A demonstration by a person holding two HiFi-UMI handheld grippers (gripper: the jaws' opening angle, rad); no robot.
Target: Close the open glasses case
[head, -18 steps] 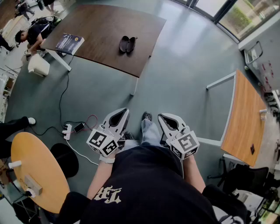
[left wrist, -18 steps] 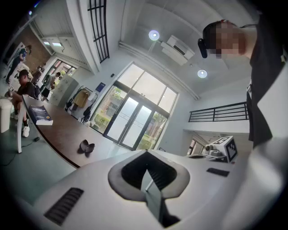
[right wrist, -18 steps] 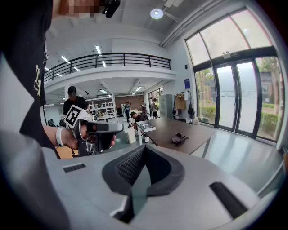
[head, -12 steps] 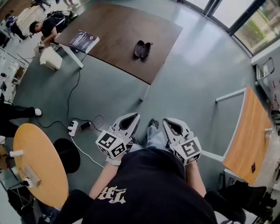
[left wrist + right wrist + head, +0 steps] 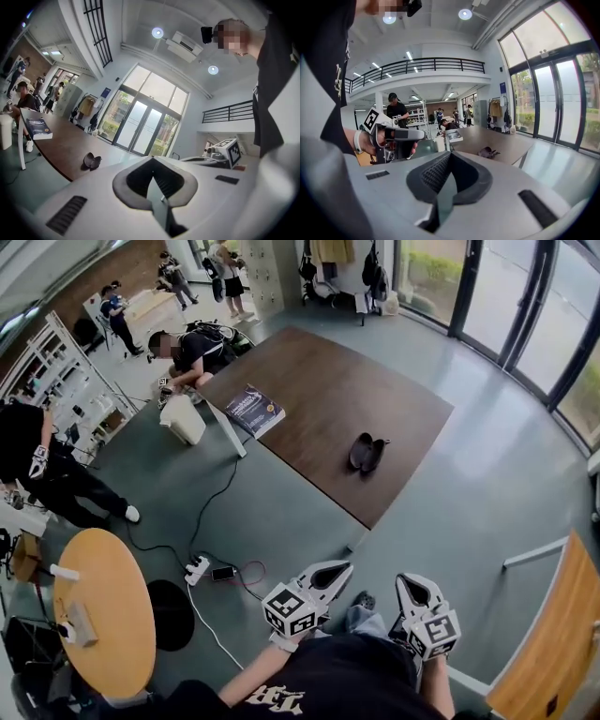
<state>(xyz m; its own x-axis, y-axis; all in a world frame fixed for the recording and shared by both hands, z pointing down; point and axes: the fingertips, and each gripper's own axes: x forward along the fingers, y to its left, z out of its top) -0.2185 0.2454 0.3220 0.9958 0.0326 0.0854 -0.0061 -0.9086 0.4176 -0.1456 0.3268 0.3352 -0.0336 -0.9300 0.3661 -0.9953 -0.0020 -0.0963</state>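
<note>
Holding both tools close in front of my dark shirt (image 5: 337,690), I am looking steeply down over them. The left gripper (image 5: 341,569) is pointing ahead, and its own view is showing the two pads pressed together tip to tip with nothing caught between them. The right gripper (image 5: 405,581) is sitting just beside it, tilting a little downward, and its jaws are likewise clenched shut and empty. Neither tool is touching anything.

Below and between them a jeans leg (image 5: 364,619) is showing against the grey floor (image 5: 450,484). To my left a white power strip (image 5: 197,569) is lying on that floor with cables trailing from it, and a round wooden table (image 5: 103,615) is standing near it.

Further out, well apart from both grippers, a dark brown table (image 5: 319,390) is standing. The glasses case (image 5: 367,453) is resting on it near the closer edge, towards the right corner, lying open with its two dark halves spread side by side. A book (image 5: 253,411) is lying flat by the table's left edge, well away from the case.

Beyond the table a person (image 5: 187,348) is crouching by its far corner, other people are standing further back, and tall glass doors (image 5: 487,296) are lining the far wall.
</note>
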